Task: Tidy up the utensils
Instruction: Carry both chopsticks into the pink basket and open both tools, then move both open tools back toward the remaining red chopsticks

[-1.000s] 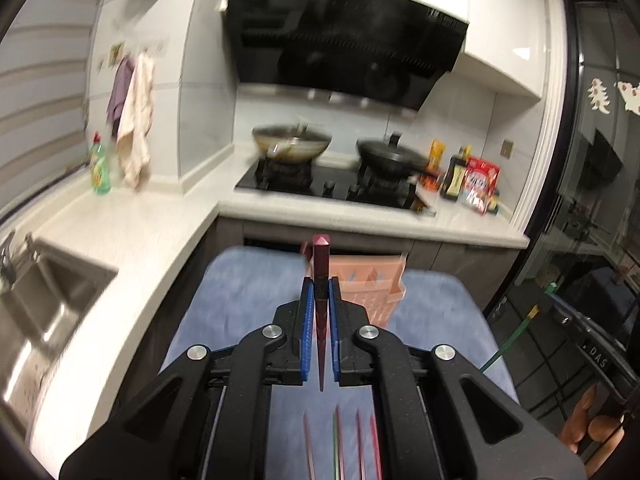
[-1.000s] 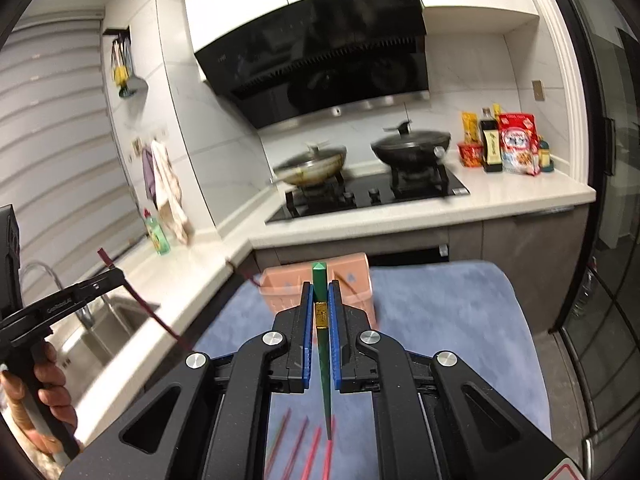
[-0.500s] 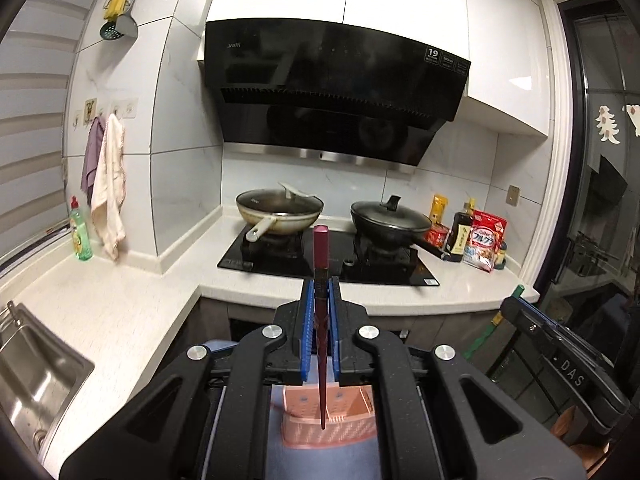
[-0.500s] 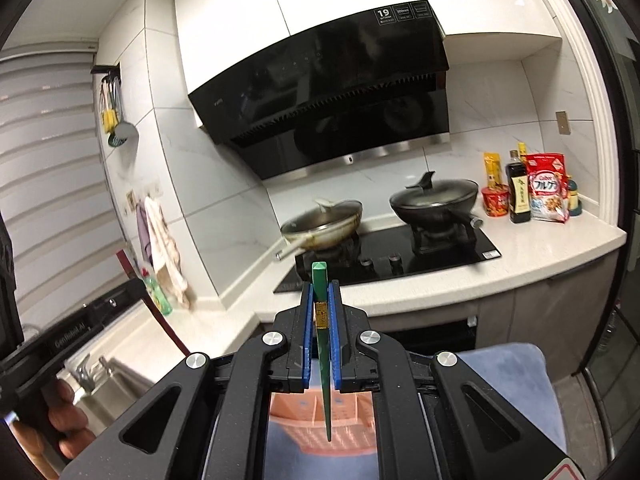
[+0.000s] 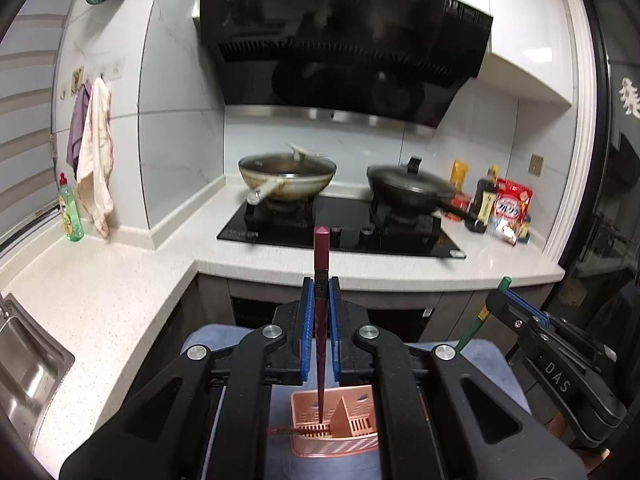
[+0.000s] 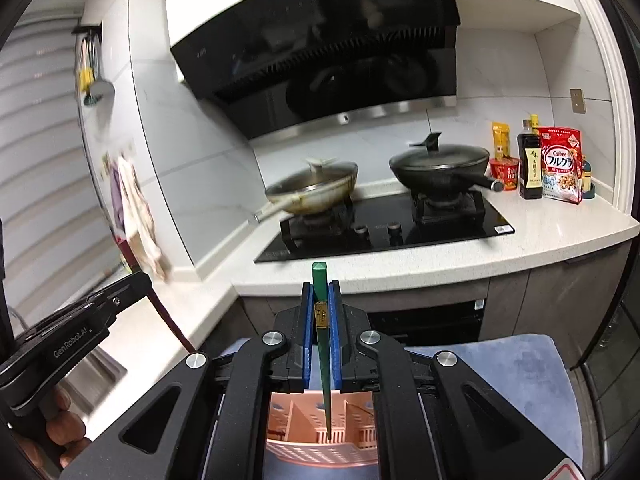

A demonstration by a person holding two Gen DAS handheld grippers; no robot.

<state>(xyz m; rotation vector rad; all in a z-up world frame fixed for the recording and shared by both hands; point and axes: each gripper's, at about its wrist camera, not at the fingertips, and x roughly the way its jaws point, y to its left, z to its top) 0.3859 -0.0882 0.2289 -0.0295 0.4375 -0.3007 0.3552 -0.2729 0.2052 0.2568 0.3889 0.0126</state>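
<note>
Above the pink utensil basket [image 5: 334, 428] on the blue mat [image 6: 520, 376]: each gripper carries one chopstick, point down.

The left gripper [image 5: 319, 320] has its blue-padded jaws pinching a dark red chopstick [image 5: 320, 308], held upright, whose tip reaches into the basket's left compartment beside the slanted divider. The right gripper [image 6: 320, 320] has its jaws pinching a green chopstick [image 6: 322, 336] at its gold band; the tip hangs within the basket's mouth between two dividers, though contact with the floor cannot be judged. The basket stands at the mat's near edge, below both tools. In the left wrist view, the right gripper appears at the right edge with the green chopstick. Behind, on the counter's hob [image 5: 344, 232], sit a steel wok [image 5: 286, 176] and a lidded black pan [image 5: 410, 188].
</note>
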